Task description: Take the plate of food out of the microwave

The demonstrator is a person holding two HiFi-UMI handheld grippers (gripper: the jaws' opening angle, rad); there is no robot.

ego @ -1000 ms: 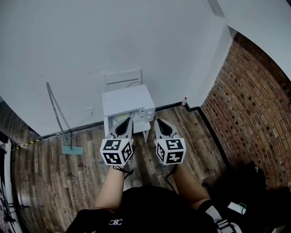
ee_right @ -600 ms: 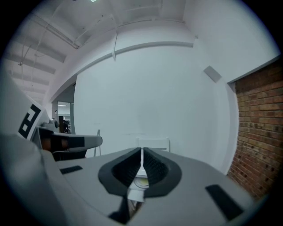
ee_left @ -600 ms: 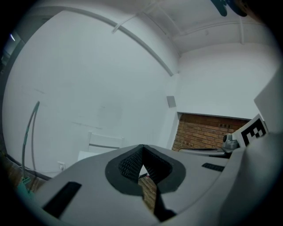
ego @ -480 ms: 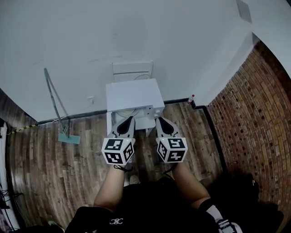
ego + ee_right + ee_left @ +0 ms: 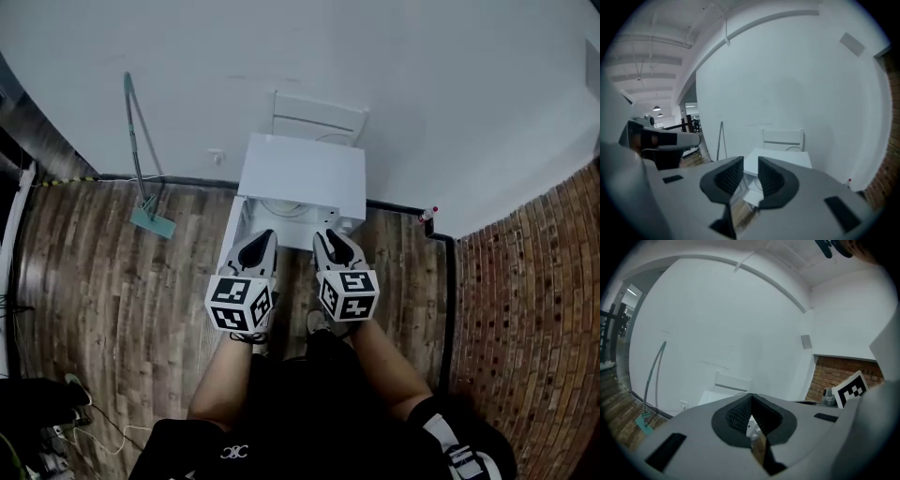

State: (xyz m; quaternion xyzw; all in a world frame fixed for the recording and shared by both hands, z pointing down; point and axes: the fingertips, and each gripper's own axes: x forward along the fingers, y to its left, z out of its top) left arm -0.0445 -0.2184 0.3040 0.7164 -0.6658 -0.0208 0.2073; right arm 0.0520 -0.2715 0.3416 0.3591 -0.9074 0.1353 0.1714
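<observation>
A white microwave (image 5: 305, 169) stands low on the wooden floor against the wall, its front open toward me. A pale round plate (image 5: 281, 207) shows just inside the opening; I cannot make out the food. My left gripper (image 5: 260, 238) is in front of the opening and apart from it, shut, its pads (image 5: 740, 413) meeting at the tip with nothing between them. Beside it my right gripper (image 5: 330, 235) points at the microwave (image 5: 780, 158). Its jaws are opening and the gap between them (image 5: 751, 165) is empty.
A mop (image 5: 139, 155) leans on the wall to the left of the microwave. A white frame (image 5: 317, 112) stands behind it. A small bottle (image 5: 430, 213) sits by the baseboard, and a brick wall (image 5: 553, 309) runs along the right. Cables (image 5: 56, 427) lie at the lower left.
The head view has swung, so the brick wall has slid to the right edge and the mop stands further up. Both grippers stay side by side before the microwave, a little nearer its opening.
</observation>
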